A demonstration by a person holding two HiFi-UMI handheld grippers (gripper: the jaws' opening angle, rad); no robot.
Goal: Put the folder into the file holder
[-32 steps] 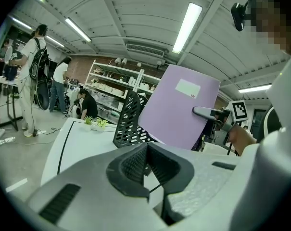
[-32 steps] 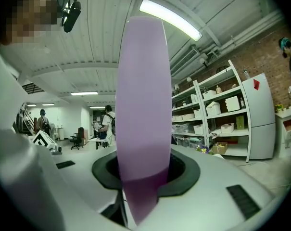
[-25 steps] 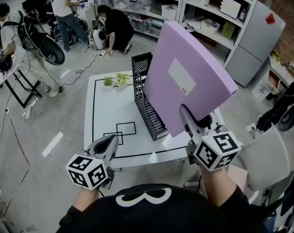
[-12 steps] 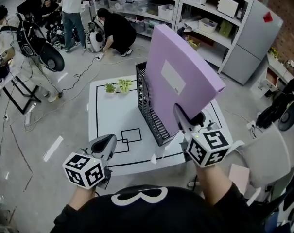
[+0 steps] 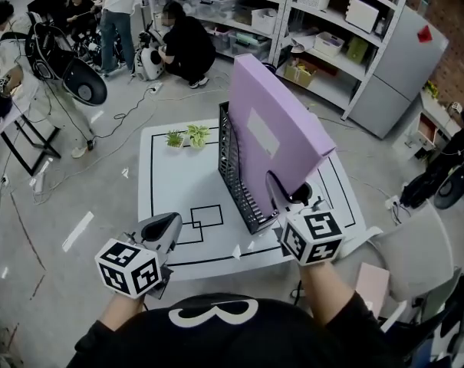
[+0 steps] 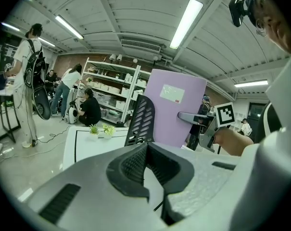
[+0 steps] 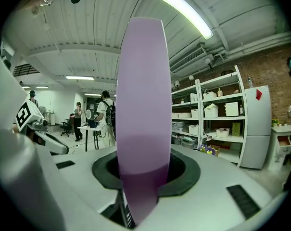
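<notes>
The right tool (image 5: 282, 197) pinches the folder (image 5: 274, 129) by its lower edge, holding it upright close by the holder (image 5: 233, 167), probably to slide it in; the left tool (image 5: 165, 231), pressed together, hangs empty aside.

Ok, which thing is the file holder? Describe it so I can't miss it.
Find the white table with black lines at the centre of the floor. On it stands the file holder, a tall black mesh rack next to the purple folder. It is the only black object standing there; the two small plants near its far end are green.
</notes>
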